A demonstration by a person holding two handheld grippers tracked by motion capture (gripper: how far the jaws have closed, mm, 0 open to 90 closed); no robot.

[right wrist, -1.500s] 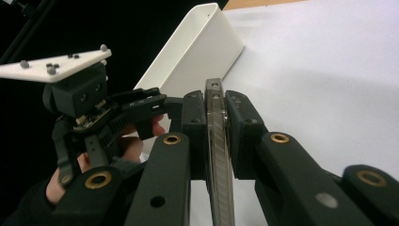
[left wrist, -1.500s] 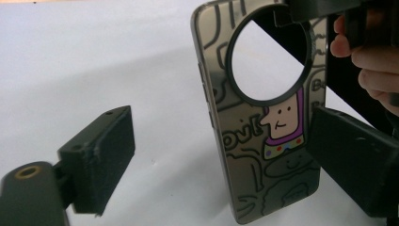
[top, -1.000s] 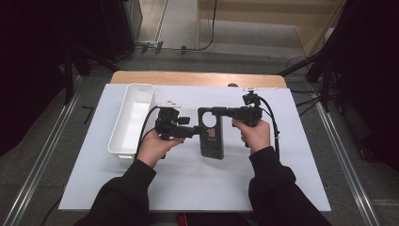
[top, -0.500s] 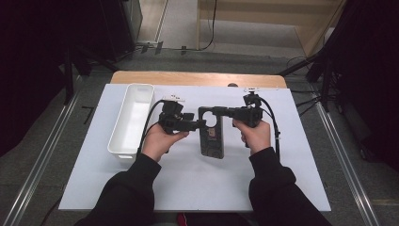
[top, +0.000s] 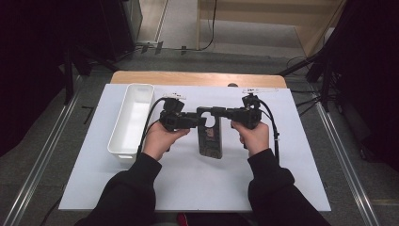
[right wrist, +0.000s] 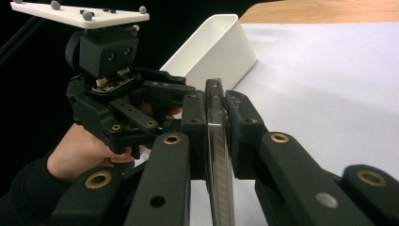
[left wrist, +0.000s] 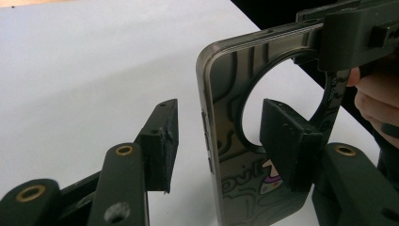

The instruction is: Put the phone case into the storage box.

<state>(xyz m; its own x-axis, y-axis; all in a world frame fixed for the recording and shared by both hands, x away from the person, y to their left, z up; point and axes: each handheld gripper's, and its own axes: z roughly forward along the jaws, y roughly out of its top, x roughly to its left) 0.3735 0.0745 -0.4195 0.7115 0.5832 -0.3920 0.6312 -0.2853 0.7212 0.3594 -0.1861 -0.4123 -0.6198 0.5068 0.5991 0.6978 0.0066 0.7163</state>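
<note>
Dark and glossy, the one phone case [top: 210, 136] hangs over the middle of the white table sheet [top: 197, 188], its long axis running away from me toward the far edge in the high view, the end with the round camera cut-out farthest from me. My right gripper [right wrist: 217, 136] pinches that far end flat between both pads, so I see the case edge-on in the right gripper view. My left gripper [left wrist: 216, 136] straddles the case's side edge — its jaws have just been closing, yet a gap shows between the left-hand pad [left wrist: 162, 141] and the edge with the buttons, and whether the other pad touches the printed back I cannot tell. The drawing on the back is cut off and hard to read. One white bin [top: 131, 117] stands well apart to the left, its inside hidden in the right gripper view.
</note>
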